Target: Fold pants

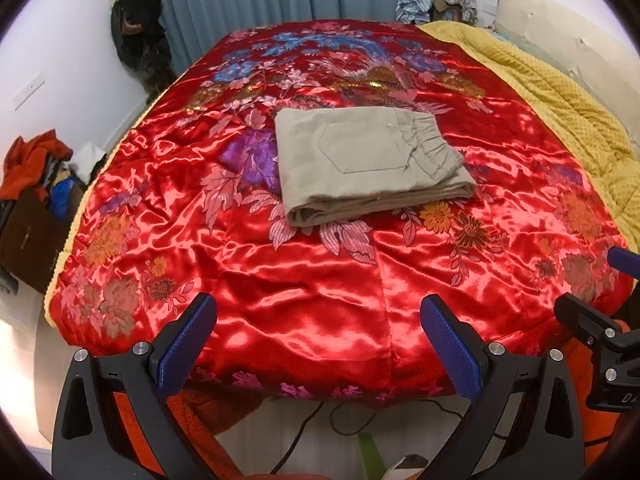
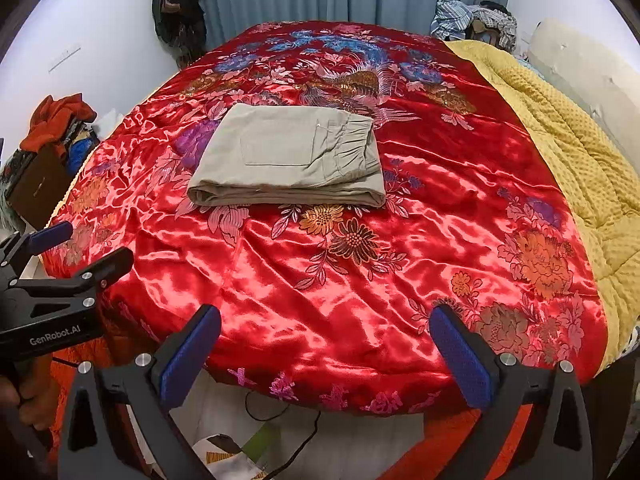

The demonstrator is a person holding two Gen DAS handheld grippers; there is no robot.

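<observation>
Beige pants (image 1: pixel 368 164) lie folded into a flat rectangle in the middle of a red floral satin bedspread (image 1: pixel 304 280), back pocket and elastic waistband facing up. They also show in the right wrist view (image 2: pixel 288 156). My left gripper (image 1: pixel 318 340) is open and empty, held back over the near edge of the bed, well short of the pants. My right gripper (image 2: pixel 326 344) is also open and empty at the near edge. Each gripper shows at the side of the other's view: the right one (image 1: pixel 600 320) and the left one (image 2: pixel 60 264).
A yellow quilted blanket (image 1: pixel 560 100) lies along the bed's right side. Clothes are piled at the far right corner (image 1: pixel 436 0) and on a box at the left (image 1: pixel 32 168). Dark clothes hang on the wall (image 1: pixel 136 28). Cables lie on the floor below (image 1: pixel 340 420).
</observation>
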